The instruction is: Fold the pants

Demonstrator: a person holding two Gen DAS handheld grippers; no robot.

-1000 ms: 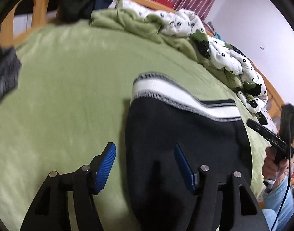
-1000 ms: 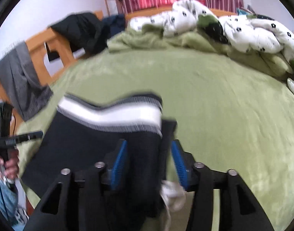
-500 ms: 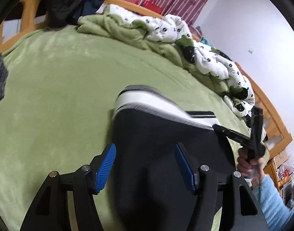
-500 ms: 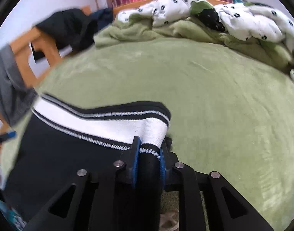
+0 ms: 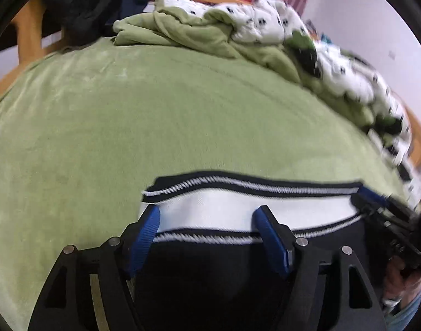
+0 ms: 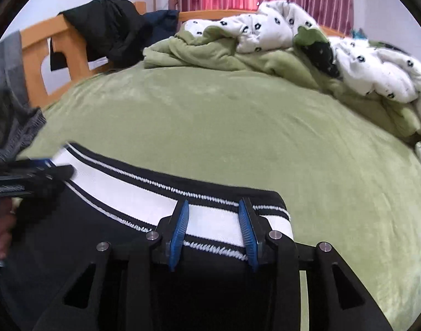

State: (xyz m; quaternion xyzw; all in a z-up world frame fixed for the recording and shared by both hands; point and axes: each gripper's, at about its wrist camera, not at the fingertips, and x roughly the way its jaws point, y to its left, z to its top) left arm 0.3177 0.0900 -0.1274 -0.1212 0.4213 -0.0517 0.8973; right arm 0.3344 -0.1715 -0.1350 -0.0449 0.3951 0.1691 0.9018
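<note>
While both grippers sit spread at the waistband (image 5: 238,209), we note pants (image 6: 72,248) flat on green bed (image 6: 238,127). L gripper (image 5: 207,220) and R gripper (image 6: 213,218) straddle cloth w/o pinching; contact probably light, blur. Close evenly on both corners, lift together.

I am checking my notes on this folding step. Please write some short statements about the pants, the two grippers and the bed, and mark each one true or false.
1. The pants are black with a white waistband. True.
2. The left gripper has its jaws shut tight. False: they stand wide apart over the waistband.
3. The right gripper has its jaws open at the waistband. True.
4. The bed cover is blue. False: it is green.
5. A crumpled quilt lies at the far end of the bed. True.
</note>
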